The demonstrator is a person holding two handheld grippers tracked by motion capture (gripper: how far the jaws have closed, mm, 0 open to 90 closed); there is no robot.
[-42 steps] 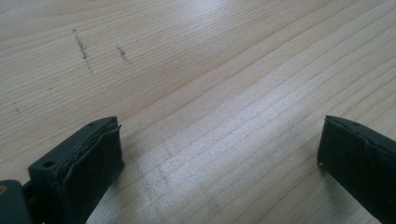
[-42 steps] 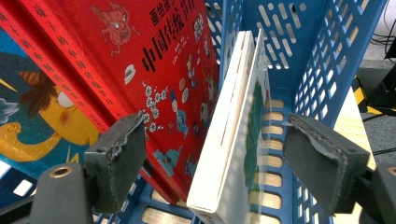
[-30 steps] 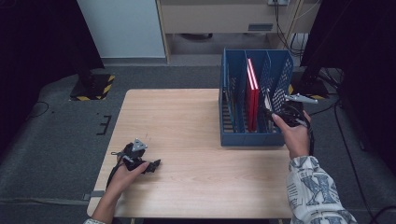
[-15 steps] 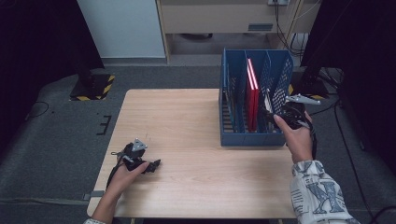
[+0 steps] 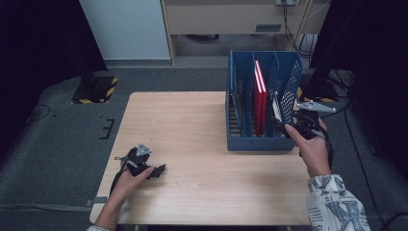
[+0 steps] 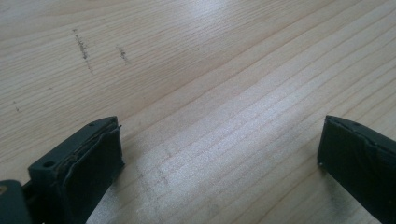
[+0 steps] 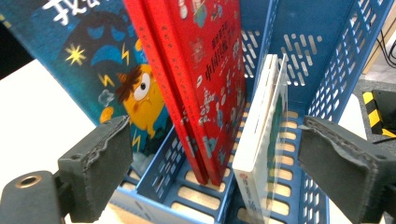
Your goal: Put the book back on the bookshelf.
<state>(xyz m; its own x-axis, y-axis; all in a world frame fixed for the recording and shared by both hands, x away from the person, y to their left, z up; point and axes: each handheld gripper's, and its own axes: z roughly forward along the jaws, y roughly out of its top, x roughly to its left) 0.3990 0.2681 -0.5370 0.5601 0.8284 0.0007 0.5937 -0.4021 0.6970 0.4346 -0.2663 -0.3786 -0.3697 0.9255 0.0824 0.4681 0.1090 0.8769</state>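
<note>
1. Standing on the right half of the wooden table (image 5: 192, 130), a blue slotted file rack (image 5: 262, 139) serves as the landmark for everything else.
2. Inside the rack, a red book (image 5: 260, 98) stands upright in a middle slot; a white book (image 7: 261, 140) in a clear sleeve stands in the slot to its right, and a blue picture book (image 7: 93, 60) with a yellow cartoon face leans to its left.
3. The blue book's top is cut off in the right gripper view, and its printed title is only partly readable.
4. The right gripper (image 5: 288, 126), held in a hand, sits at the rack's front right corner. Its jaws are spread wide, one on each side of the red and white books, touching neither.
5. The left gripper (image 5: 149, 169) rests far left of the rack, near the table's front left corner. Its jaws are spread apart over bare wood with nothing between them.
</note>
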